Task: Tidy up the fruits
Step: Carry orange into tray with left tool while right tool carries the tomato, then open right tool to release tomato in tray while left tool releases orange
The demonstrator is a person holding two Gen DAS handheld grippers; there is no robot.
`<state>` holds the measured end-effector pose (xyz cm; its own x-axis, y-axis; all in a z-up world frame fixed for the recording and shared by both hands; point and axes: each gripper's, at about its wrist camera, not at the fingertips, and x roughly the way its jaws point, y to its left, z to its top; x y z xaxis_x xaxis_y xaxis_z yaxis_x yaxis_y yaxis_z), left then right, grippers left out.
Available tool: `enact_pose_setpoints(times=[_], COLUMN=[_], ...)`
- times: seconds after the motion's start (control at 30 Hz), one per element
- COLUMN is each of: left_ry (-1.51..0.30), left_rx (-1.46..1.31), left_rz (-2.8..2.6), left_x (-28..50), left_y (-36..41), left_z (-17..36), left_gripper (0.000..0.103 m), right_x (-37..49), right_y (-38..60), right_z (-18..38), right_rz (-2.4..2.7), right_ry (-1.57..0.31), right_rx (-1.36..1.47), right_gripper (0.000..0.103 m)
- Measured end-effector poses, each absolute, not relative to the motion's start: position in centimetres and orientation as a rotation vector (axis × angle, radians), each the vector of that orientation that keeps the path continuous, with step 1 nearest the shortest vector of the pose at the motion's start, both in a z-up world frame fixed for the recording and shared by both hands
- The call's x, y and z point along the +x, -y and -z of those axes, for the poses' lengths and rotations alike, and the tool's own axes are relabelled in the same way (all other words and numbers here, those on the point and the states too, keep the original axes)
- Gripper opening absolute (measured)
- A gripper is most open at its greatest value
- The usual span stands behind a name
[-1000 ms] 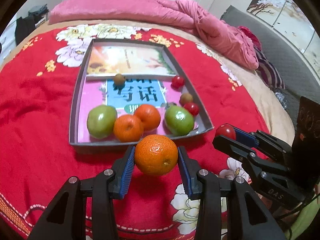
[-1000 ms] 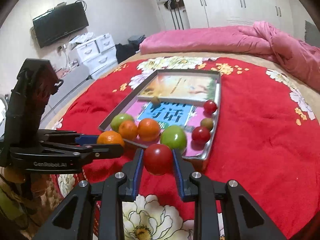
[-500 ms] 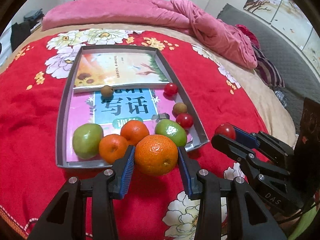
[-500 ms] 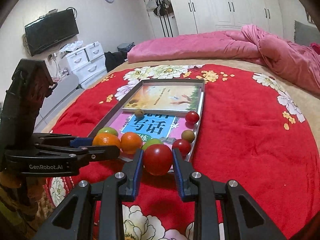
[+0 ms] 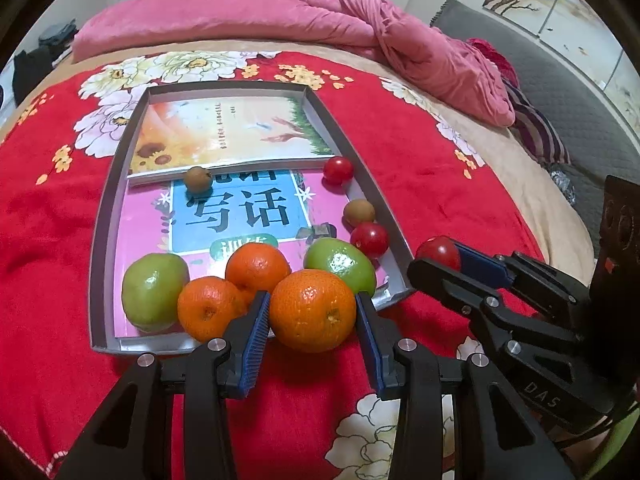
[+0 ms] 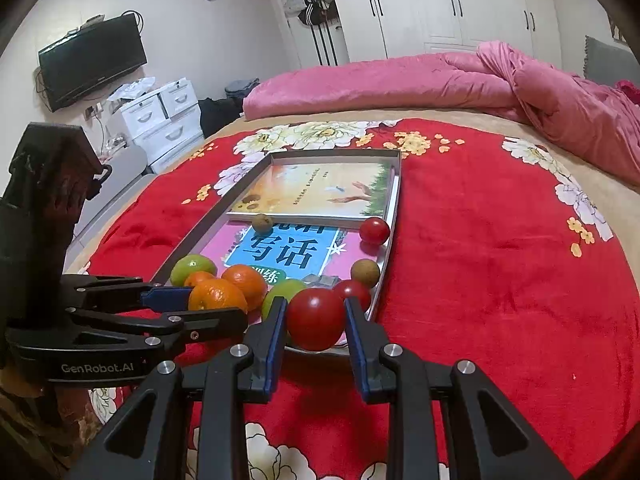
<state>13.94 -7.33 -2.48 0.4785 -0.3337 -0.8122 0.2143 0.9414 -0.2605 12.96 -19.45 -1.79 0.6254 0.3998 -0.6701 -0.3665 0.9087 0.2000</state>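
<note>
The left hand-held gripper [image 5: 311,312] grips an orange [image 5: 313,310]. The right hand-held gripper [image 6: 316,319] clamps a tomato [image 6: 316,318] by the tray [image 6: 390,236].

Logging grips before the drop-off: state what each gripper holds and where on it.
Left gripper clamps an orange by its opposite sides. Right gripper clamps a red tomato likewise, at its widest part.

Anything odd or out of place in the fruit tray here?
Yes: the tray holds two books lying flat under the fruit, so a small brown fruit and the tomatoes sit on book covers rather than the tray floor. Nothing looks spilled or damaged.
</note>
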Motion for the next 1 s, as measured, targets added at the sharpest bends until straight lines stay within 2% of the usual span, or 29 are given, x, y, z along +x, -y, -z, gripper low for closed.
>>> enact_pose_setpoints(times=[0.93,1.0], left_ry=[-1.018,-1.016], left_rx=[-0.111,-0.109], left_rz=[0.324,0.324], left_x=[14.6,14.6], left_y=[7.4,7.4], left_z=[2.8,2.8], left_gripper=[0.044,0.044], right_x=[13.8,13.7], right_y=[18.4,18.6], right_z=[3.5,3.3], right_rz=[-0.433,-0.424], right_ry=[-0.843,-0.835], right_rx=[0.0,0.002], right_gripper=[0.029,0.035])
